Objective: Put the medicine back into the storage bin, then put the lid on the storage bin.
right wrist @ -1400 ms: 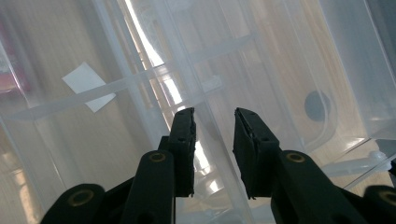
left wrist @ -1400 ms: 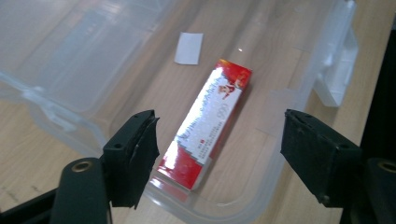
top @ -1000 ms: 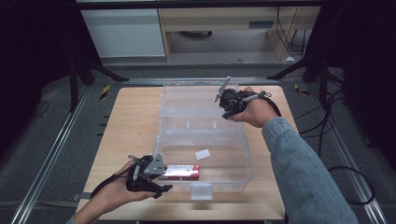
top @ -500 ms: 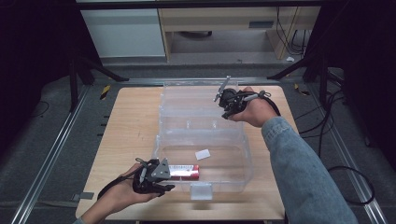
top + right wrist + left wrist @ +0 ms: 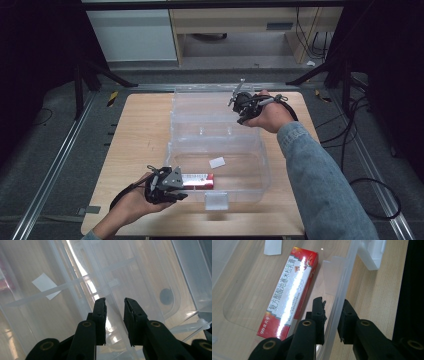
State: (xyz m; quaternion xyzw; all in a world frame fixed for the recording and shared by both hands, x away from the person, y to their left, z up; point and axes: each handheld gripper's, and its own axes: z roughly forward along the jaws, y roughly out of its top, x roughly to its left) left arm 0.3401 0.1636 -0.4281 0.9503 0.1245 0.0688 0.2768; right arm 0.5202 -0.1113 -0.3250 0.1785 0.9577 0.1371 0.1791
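At the lower left of the high view, the left gripper (image 5: 176, 187) straddles the near wall of the clear plastic box (image 5: 260, 172); its jaws have just been closing, one inside and one outside the wall, though whether the pads press it yet I cannot tell. Just beside the inner finger (image 5: 318, 315) lies a red carton (image 5: 290, 291) on the box floor. Farther up, at upper right, the right gripper (image 5: 239, 107) holds the lid's (image 5: 200, 107) edge, clenched.
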